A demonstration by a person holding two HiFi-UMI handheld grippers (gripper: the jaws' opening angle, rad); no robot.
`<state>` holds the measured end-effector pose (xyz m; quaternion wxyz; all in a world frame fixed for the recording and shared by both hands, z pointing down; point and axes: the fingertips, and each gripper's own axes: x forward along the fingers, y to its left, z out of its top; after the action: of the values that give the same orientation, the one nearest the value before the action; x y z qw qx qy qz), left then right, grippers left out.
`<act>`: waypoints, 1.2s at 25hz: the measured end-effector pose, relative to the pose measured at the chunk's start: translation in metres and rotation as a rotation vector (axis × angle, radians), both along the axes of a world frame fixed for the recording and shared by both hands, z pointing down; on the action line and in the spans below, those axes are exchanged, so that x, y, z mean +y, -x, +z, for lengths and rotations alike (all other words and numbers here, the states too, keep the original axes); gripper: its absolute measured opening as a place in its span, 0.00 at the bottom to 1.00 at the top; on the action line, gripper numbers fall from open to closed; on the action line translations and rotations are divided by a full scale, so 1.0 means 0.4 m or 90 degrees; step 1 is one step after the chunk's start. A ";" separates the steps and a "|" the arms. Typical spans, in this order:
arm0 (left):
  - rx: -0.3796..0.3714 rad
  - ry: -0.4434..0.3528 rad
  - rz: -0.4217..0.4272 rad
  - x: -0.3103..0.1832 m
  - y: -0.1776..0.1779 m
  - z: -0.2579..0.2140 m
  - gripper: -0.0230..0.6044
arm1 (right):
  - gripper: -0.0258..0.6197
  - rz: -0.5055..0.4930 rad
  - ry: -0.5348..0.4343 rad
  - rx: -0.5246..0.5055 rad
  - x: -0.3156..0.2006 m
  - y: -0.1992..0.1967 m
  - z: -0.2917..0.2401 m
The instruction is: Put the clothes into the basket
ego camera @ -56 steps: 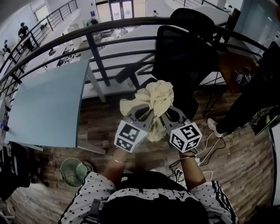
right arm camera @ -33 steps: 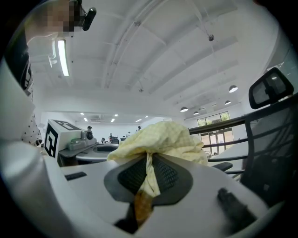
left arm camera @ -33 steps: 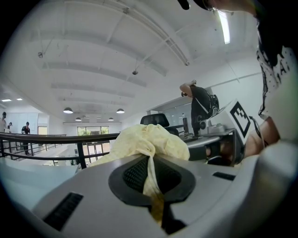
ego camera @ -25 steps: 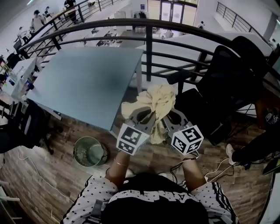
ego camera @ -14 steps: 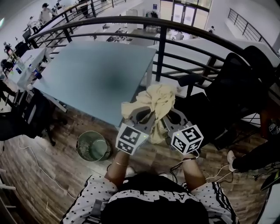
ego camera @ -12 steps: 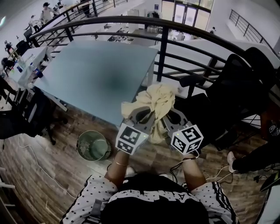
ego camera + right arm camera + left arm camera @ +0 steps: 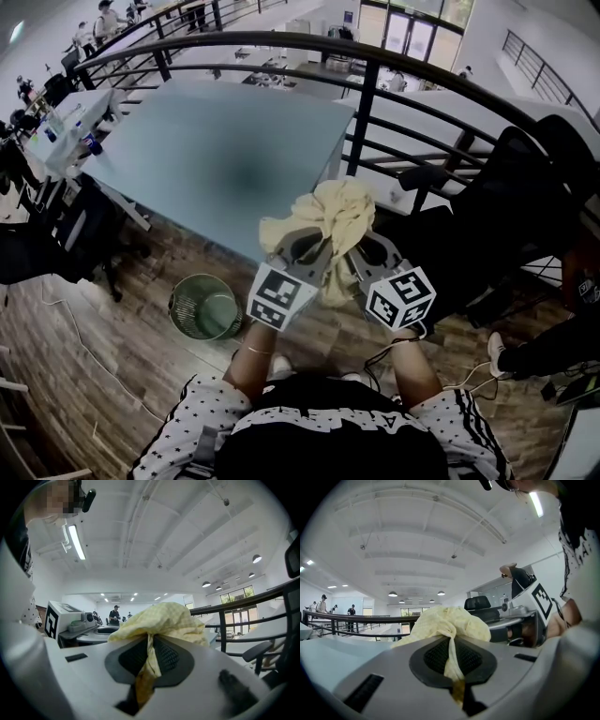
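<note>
At centre frame, the left hand-held gripper and the right hand-held gripper, with their black-and-white marker cubes, both clench one bunched yellow cloth in mid-air. At lower left, the green mesh basket stands on the wood floor, near the blue-grey counter.

A pale blue table stands on wood-plank floor beside a black railing and black chair.

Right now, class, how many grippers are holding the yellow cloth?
2. The left gripper pinches the cloth from the left and the right gripper from the right, each with its jaws shut on it. None is hidden.
</note>
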<state>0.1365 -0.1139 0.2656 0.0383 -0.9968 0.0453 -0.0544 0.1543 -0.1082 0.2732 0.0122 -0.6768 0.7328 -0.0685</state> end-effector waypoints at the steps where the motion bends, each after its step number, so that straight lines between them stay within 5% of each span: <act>1: 0.000 0.000 -0.002 -0.005 0.006 0.001 0.07 | 0.11 -0.002 0.000 -0.001 -0.005 0.006 0.001; 15: 0.007 0.011 -0.062 -0.121 0.168 -0.009 0.07 | 0.11 -0.066 -0.005 -0.005 -0.125 0.166 -0.008; 19: -0.011 -0.027 -0.085 -0.147 0.213 -0.015 0.07 | 0.11 -0.098 -0.007 -0.010 -0.156 0.213 -0.013; 30: -0.009 -0.014 -0.240 -0.203 0.361 -0.014 0.07 | 0.11 -0.251 -0.011 -0.020 -0.221 0.360 -0.013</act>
<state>-0.0079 -0.1951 0.2599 0.0384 -0.9698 0.2313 -0.0675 0.0103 -0.1966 0.2681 0.0161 -0.5189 0.8515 -0.0737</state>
